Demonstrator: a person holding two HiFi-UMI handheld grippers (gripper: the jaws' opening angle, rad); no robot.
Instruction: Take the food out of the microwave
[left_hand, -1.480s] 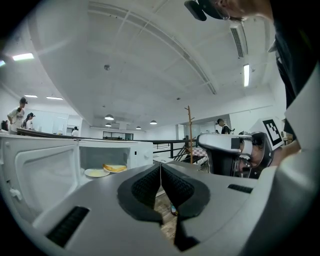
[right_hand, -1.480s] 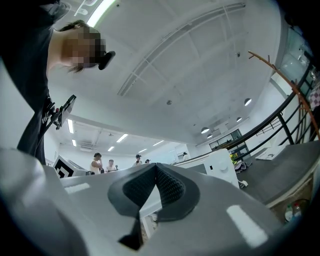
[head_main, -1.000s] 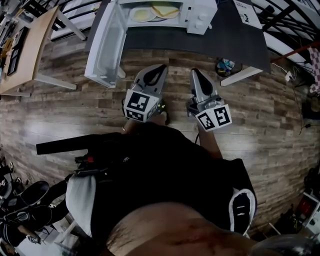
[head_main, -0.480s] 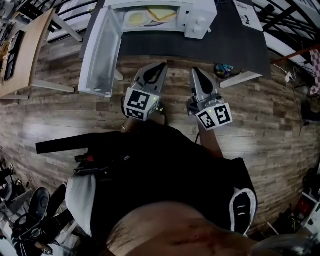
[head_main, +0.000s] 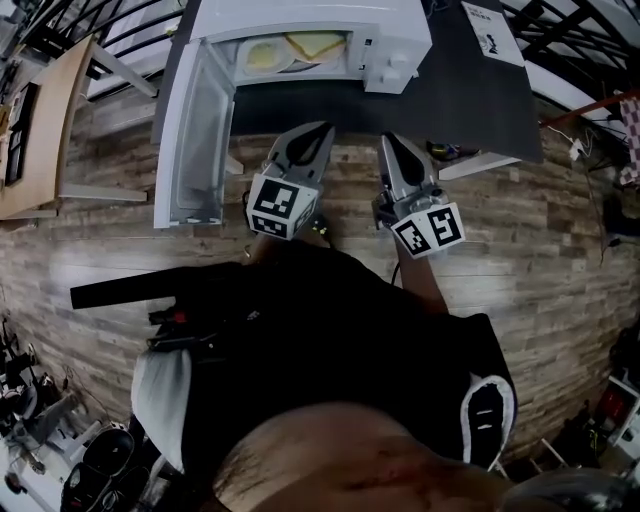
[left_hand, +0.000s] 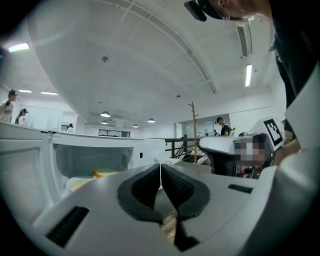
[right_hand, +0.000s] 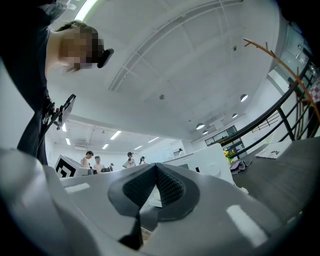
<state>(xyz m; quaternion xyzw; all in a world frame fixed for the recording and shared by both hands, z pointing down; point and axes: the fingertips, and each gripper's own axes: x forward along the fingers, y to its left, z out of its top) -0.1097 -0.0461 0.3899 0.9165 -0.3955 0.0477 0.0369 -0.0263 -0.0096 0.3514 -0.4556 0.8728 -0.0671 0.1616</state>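
Head view showed the white microwave (head_main: 398, 45) on the dark counter (head_main: 480, 100), with its door (head_main: 195, 130) swung wide open to the left. The food (head_main: 314, 44), a yellow piece, lay inside the microwave, with a pale round plate (head_main: 262, 56) just beside it. The left tongs (head_main: 322, 130) and the right tongs (head_main: 388, 140) were side by side above the wooden floor (head_main: 560, 230), near the front edge of the counter. Both pointed toward the microwave. The food was farther on, past their tips, and well apart from both. It sat almost straight ahead of the left tongs and a little to the left of the right tongs. In the left gripper view the food showed low and to the left of the tips. Both tongs were clenched tight, pad against pad, with nothing between them. In the right gripper view only the white outside of the microwave showed behind the tips, and the food could not be seen.
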